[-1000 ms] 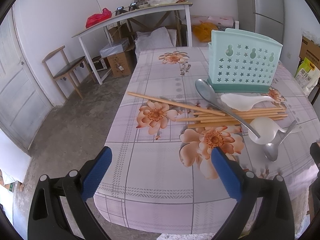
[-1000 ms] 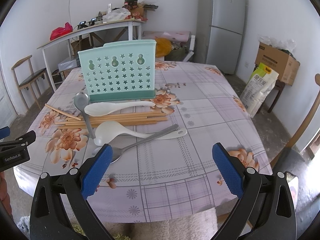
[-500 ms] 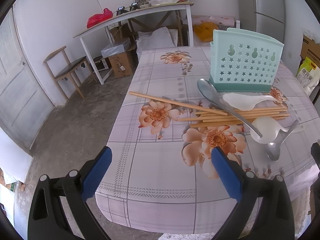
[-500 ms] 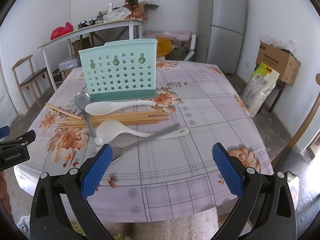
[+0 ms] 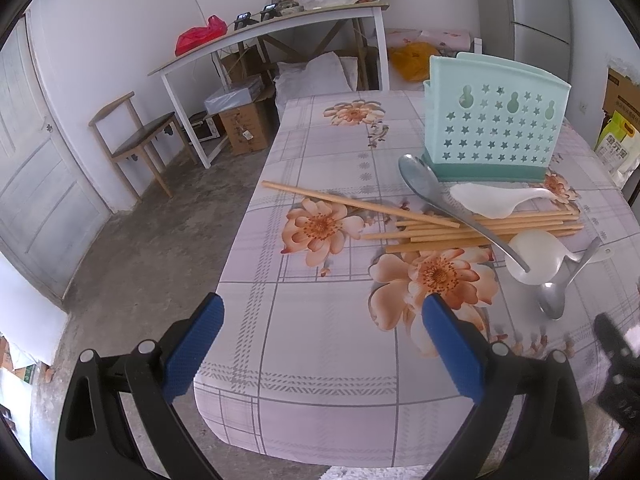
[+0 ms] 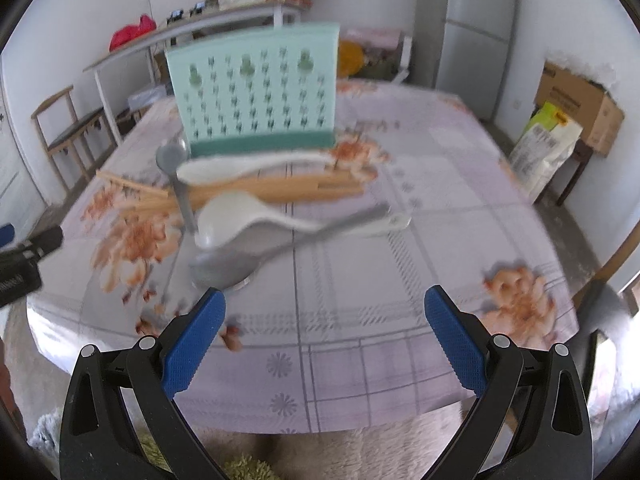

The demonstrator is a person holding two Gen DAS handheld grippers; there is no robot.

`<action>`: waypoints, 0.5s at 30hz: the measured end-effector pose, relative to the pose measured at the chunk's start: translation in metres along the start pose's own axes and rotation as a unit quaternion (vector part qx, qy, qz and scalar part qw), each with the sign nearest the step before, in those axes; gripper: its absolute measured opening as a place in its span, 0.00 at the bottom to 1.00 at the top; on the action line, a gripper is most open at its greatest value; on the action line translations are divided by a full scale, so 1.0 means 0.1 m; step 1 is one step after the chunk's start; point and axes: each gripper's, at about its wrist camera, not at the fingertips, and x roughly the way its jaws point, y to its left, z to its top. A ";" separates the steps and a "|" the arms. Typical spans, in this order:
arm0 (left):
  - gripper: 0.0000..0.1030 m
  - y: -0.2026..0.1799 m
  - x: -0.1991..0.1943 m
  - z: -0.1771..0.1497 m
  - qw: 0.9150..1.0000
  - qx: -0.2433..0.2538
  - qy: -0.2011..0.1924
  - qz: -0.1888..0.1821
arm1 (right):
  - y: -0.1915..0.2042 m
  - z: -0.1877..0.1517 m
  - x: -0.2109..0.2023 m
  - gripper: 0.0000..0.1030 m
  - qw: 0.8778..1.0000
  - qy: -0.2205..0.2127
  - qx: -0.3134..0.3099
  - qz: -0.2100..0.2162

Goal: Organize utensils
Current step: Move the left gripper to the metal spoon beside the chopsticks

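Only the left view shows the door (image 5: 36, 184); both hand-held grippers (image 5: 320, 320) (image 6: 322, 314) gape, empty.

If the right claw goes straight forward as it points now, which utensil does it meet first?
Probably the metal spoon, whose bowl lies nearest the open right claw, slightly left of centre. The blur makes depth uncertain.

A lived-in home: fridge (image 6: 476, 36), flowered tablecloth (image 5: 320, 344), wooden chair (image 5: 132, 140), cluttered side table (image 5: 272, 28)
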 end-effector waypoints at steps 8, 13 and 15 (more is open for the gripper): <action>0.94 -0.03 0.03 0.00 1.000 0.001 0.004 0.006 | 0.08 -0.11 0.19 0.92 0.999 0.036 -0.023 0.000; 0.94 -0.06 0.06 0.00 1.000 0.004 0.008 0.009 | 0.07 -0.11 0.24 0.92 0.999 0.044 -0.019 0.008; 0.94 -0.07 0.08 0.01 1.000 0.006 0.010 0.010 | 0.06 -0.11 0.26 0.92 0.999 0.043 -0.017 0.010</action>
